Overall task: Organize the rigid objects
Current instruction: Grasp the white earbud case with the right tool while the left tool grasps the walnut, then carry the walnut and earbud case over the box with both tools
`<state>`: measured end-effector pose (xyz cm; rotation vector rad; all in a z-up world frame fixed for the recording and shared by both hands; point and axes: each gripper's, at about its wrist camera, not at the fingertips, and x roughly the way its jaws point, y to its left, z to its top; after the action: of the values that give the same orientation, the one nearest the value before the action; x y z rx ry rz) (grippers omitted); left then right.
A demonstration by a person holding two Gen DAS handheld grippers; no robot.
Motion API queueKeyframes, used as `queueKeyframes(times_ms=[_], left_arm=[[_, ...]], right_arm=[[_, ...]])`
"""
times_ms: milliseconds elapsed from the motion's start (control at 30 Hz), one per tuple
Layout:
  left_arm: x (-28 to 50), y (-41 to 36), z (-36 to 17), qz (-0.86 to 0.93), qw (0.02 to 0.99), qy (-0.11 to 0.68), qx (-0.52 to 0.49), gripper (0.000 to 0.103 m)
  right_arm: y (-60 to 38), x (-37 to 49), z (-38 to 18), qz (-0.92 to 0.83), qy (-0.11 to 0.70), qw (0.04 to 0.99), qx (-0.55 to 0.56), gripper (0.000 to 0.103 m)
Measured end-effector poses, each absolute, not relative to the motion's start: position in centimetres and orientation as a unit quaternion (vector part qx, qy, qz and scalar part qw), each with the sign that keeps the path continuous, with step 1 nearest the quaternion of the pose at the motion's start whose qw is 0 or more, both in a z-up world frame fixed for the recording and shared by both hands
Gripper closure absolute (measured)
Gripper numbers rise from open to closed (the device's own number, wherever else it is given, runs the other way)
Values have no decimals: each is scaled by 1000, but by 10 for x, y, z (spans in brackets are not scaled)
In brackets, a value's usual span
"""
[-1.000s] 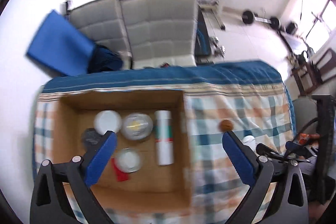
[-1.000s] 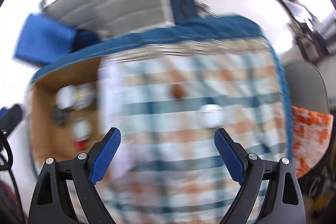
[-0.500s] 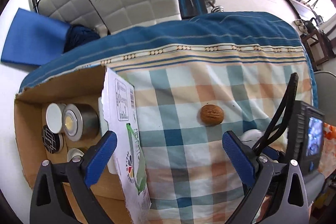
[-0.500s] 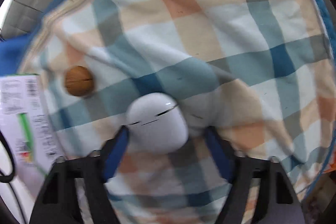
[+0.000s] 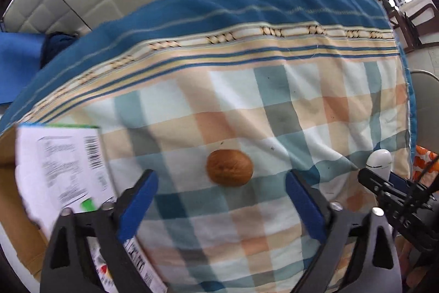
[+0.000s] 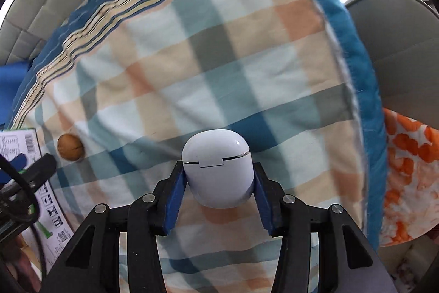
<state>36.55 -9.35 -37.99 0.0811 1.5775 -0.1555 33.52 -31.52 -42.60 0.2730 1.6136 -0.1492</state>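
Observation:
A brown walnut (image 5: 229,167) lies on the checked blanket (image 5: 274,111). My left gripper (image 5: 221,192) is open, its blue pads either side of the walnut and a little short of it. My right gripper (image 6: 218,177) is shut on a white earbud case (image 6: 216,169), held just over the blanket. The walnut also shows in the right wrist view (image 6: 70,147), to the left. The earbud case shows at the right edge of the left wrist view (image 5: 380,159).
A cardboard box with a white printed flap (image 5: 59,169) stands at the left; its contents are hidden. The flap also shows in the right wrist view (image 6: 19,143). The blanket's blue border (image 6: 354,51) marks the right edge, with a grey chair (image 6: 406,45) and orange cloth (image 6: 408,164) beyond.
My left gripper moved from over the box to right of it, closing in on the walnut. My right gripper came down on the earbud case and shut on it.

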Motion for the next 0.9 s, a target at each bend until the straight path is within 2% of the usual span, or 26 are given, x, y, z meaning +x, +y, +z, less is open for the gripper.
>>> queueKeyframes(times_ms=[33, 133, 267, 300, 400, 900], left_arm=[[368, -96, -389, -70, 693, 716, 41, 27], [372, -97, -402, -73, 681, 728, 45, 39], [372, -95, -415, -70, 675, 733, 46, 47], [372, -96, -418, -72, 675, 733, 48, 58], [370, -96, -420, -73, 681, 727, 48, 64], [350, -93, -373, -101, 718, 688, 26, 65]], right_arm=[[-318, 336, -426, -67, 719, 680, 126, 53], [-327, 340, -431, -69, 722, 674, 139, 53], [-333, 345, -439, -65, 726, 669, 146, 53], [-332, 346, -441, -64, 726, 669, 147, 53], [-337, 351, -449, -60, 727, 668, 147, 53], [-318, 347, -427, -43, 721, 680, 129, 53]])
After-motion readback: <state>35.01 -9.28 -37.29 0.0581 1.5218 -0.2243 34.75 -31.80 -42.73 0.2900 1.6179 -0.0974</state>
